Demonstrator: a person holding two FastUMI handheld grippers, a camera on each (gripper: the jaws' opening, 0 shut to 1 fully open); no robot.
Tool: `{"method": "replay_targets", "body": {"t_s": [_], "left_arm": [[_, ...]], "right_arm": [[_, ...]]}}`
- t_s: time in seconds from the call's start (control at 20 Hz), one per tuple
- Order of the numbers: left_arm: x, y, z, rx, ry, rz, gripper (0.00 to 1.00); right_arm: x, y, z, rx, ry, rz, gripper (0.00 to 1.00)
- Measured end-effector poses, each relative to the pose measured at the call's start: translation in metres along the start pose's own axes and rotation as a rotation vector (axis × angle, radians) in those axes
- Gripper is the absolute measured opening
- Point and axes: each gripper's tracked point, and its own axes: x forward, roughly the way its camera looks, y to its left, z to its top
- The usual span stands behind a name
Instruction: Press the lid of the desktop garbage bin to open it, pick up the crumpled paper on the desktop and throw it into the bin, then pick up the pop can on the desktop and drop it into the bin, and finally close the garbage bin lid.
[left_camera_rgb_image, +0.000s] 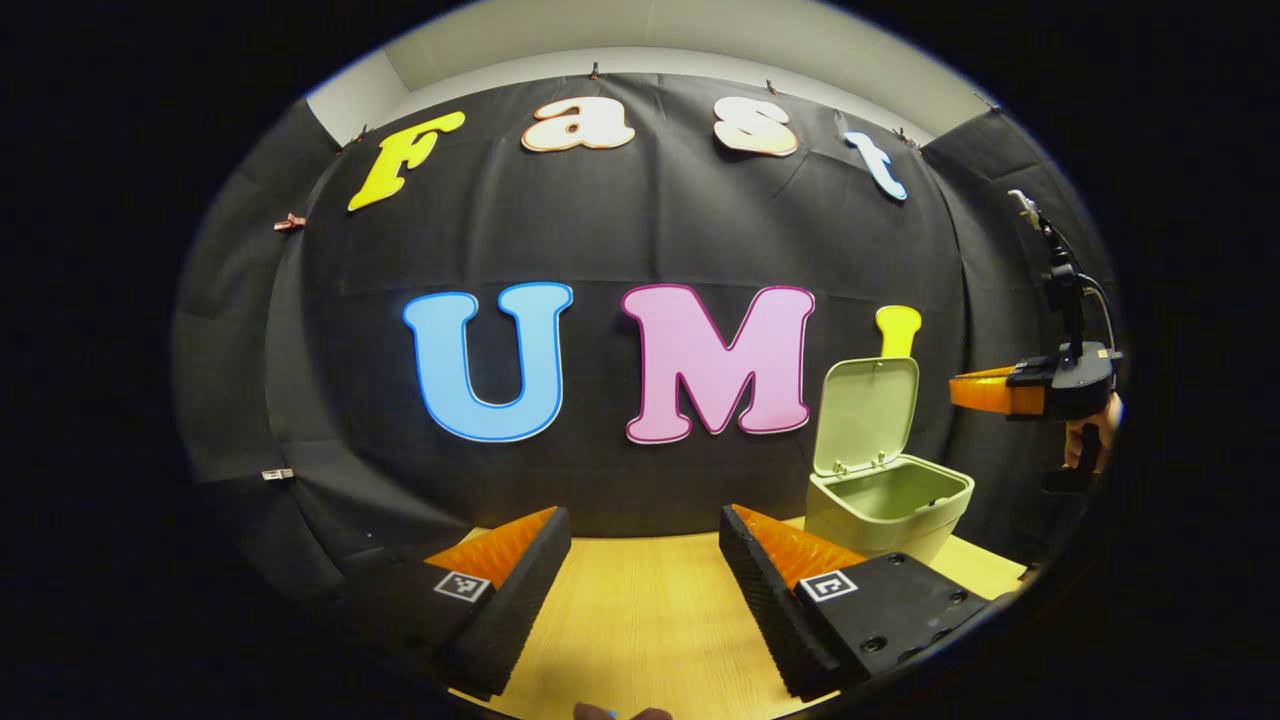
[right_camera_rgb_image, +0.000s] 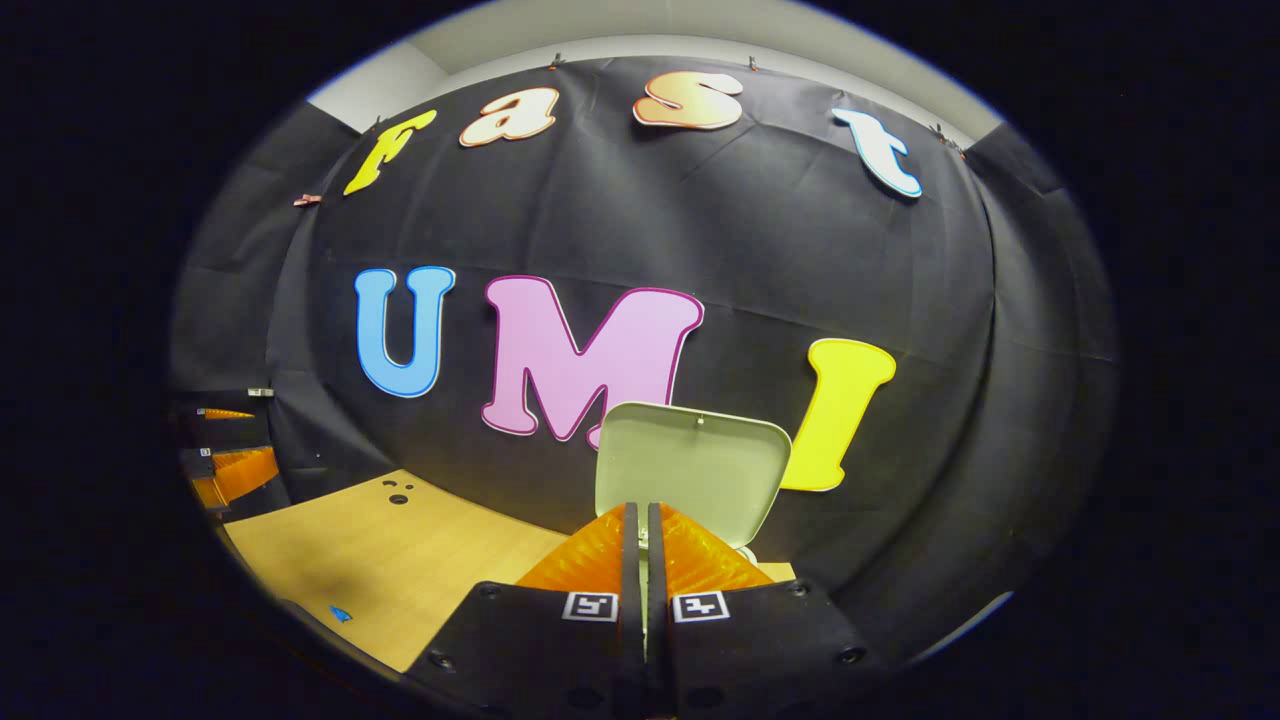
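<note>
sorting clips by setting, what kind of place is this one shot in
Most likely a staged recording booth, not a real home: black cloth hangs as the wall behind a bare wooden tabletop, and a small desktop bin stands there with its lid up, between two handheld grippers.

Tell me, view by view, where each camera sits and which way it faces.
Left gripper view: rides the left hand-held gripper, fingers apart above the wooden table, facing the booth wall, the open bin to its right; farther right, the right hand-held gripper and a hand.
Right gripper view: rides the right hand-held gripper, fingers together, facing the raised lid.
Shared: bin, table, wall.
</note>
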Motion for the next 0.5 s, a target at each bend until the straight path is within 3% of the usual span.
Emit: {"method": "replay_targets", "body": {"t_s": [0.2, 0.4, 0.5], "left_arm": [[-0.002, 0.007, -0.028, -0.057, 0.055, -0.069, 0.96], [-0.003, 0.023, -0.086, -0.088, 0.191, -0.088, 0.97], [-0.009, 0.030, -0.120, -0.089, 0.258, -0.102, 0.97]], "right_arm": [[-0.014, 0.018, 0.004, -0.013, -0.041, 0.017, 0.11], [-0.022, 0.034, 0.008, -0.015, -0.065, 0.042, 0.33], [-0.026, 0.035, 0.009, -0.037, -0.074, 0.037, 0.50]]}}
